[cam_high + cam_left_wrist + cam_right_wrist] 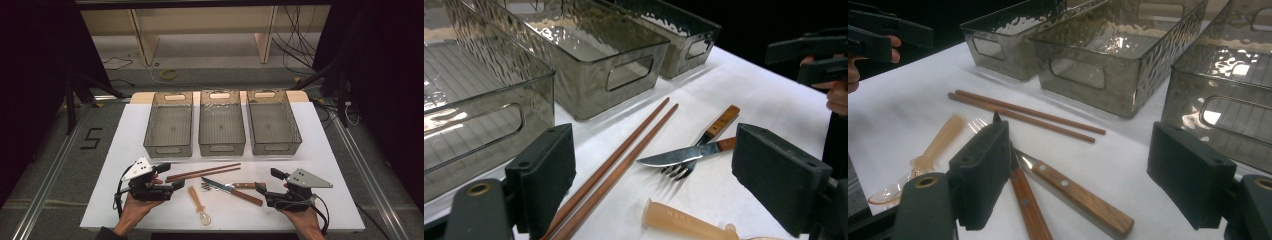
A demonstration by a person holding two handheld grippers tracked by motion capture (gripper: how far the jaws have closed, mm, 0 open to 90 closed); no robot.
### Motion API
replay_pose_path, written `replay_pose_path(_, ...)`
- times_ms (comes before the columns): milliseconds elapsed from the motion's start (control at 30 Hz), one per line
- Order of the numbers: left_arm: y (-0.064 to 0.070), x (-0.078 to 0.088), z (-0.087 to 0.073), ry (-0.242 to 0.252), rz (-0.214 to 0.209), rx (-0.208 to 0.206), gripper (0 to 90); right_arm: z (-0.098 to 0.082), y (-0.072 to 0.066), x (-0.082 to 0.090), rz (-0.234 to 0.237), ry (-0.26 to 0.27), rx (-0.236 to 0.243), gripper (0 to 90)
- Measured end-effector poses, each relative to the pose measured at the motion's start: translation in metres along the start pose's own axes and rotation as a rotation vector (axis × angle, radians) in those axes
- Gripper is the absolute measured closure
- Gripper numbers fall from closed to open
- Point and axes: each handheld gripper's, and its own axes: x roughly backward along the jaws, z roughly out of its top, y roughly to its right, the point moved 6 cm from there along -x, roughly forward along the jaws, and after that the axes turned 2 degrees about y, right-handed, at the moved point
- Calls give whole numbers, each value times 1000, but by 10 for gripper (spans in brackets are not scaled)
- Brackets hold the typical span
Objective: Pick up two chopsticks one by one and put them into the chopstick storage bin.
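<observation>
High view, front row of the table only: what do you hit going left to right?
Left hand-held gripper → plastic spoon → fork and knife, crossed → right hand-held gripper. The chopsticks lie farther back, spanning above the spoon and fork, so I left them out of the order.

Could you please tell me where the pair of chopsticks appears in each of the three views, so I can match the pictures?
High view: the chopsticks lie at centre, just in front of the middle bin.
Left gripper view: they run diagonally from bottom left up toward centre, left of the knife.
Right gripper view: they lie across the upper middle, before the bins.
Shared landmark: the knife crossing the fork, right beside them.
</observation>
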Motion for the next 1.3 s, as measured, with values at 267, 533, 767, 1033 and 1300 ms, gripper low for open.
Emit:
replay_pose_path(267,1,-4,8,-82,-2,-30,195,1,2,0,5,-7,-6,261)
replay_pose_path(533,-9,-8,26,-215,39,-88,233,0,3,-1,14,-17,-13,268)
replay_pose_path(767,-20,-19,39,-363,37,-140,281,-1,1,-3,26,-24,-5,274)
replay_pose_path(1033,-32,-42,29,-532,41,-196,348,-1,1,-5,46,-30,-13,279)
replay_pose_path(1300,-45,-58,20,-625,33,-237,452,-2,0,-5,62,-32,-11,283)
